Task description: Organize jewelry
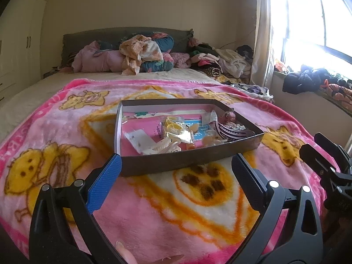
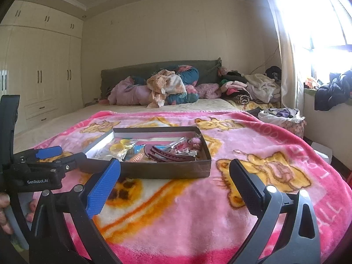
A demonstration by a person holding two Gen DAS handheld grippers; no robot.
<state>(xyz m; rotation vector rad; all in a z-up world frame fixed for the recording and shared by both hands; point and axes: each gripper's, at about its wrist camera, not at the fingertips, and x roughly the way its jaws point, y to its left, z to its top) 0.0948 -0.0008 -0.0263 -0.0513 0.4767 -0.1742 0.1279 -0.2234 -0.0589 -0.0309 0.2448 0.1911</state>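
A shallow dark cardboard box (image 1: 189, 162) lies on the pink blanket. Inside are yellow rings in a clear bag (image 1: 173, 127), maroon hair bands (image 1: 231, 132), white hair clips (image 1: 162, 147) and a small pink plush charm (image 1: 230, 116). My left gripper (image 1: 177, 160) hovers open just short of the box's near wall, nothing between its fingers. My right gripper (image 2: 175, 165) is also open and empty, in front of the same box (image 2: 167, 172). The maroon bands (image 2: 167, 154) lie near the box's front wall. The left gripper (image 2: 71, 153) shows at the box's left corner.
The pink bear-print blanket (image 1: 154, 215) covers the near half of a bed. Piled clothes and bedding (image 1: 143, 52) sit by the headboard. A bag of clothes (image 2: 281, 116) stands at the bed's right side, under the window. Wardrobes (image 2: 44, 72) line the left wall.
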